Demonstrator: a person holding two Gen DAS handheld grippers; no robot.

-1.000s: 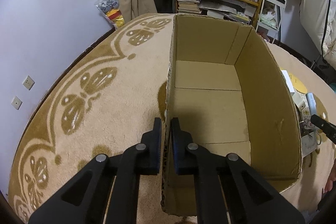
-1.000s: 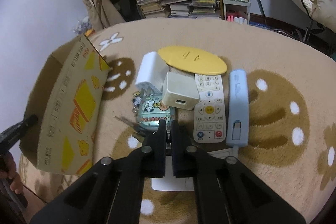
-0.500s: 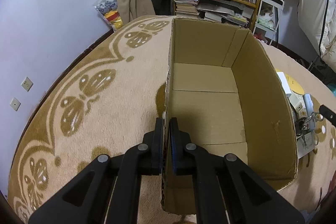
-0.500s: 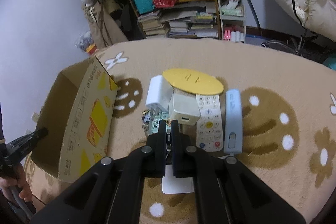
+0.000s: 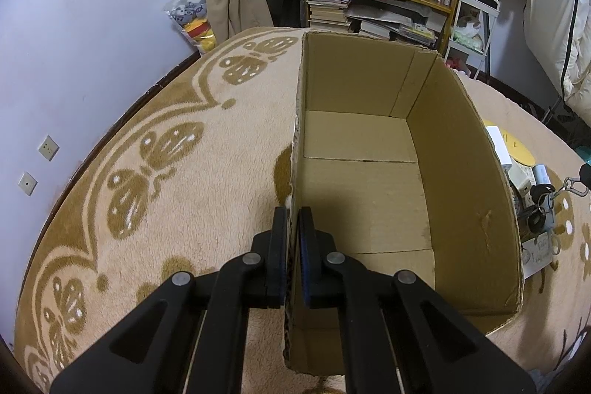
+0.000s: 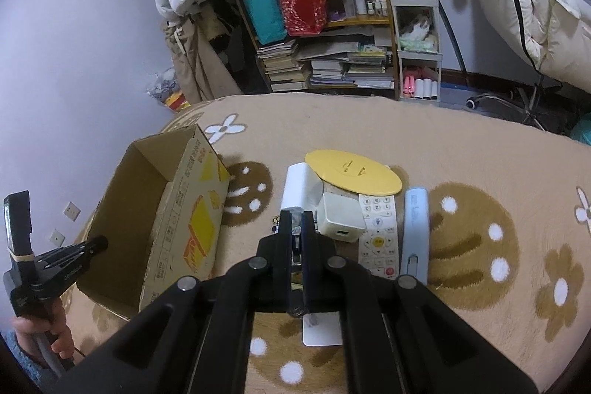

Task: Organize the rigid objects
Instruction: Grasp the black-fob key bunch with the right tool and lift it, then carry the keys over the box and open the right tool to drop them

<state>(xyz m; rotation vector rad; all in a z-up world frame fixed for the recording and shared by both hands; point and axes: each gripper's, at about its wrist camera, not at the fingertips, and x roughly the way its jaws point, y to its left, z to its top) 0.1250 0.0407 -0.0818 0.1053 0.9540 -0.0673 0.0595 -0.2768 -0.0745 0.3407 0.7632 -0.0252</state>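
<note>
My left gripper is shut on the near left wall of an open, empty cardboard box, which also shows in the right wrist view. My right gripper is shut on a bunch of keys and holds it above the rug, to the right of the box. On the rug lie a white charger, a taller white adapter, a yellow oval lid, a white remote and a pale blue device.
A white card lies on the rug under my right gripper. A beige patterned rug covers the floor. Cluttered shelves with books and a small white cart stand at the back. An office chair base is at the far right.
My right gripper has lifted up and back from the pile of objects with the keys in it. The left gripper stays clamped on the box wall.
</note>
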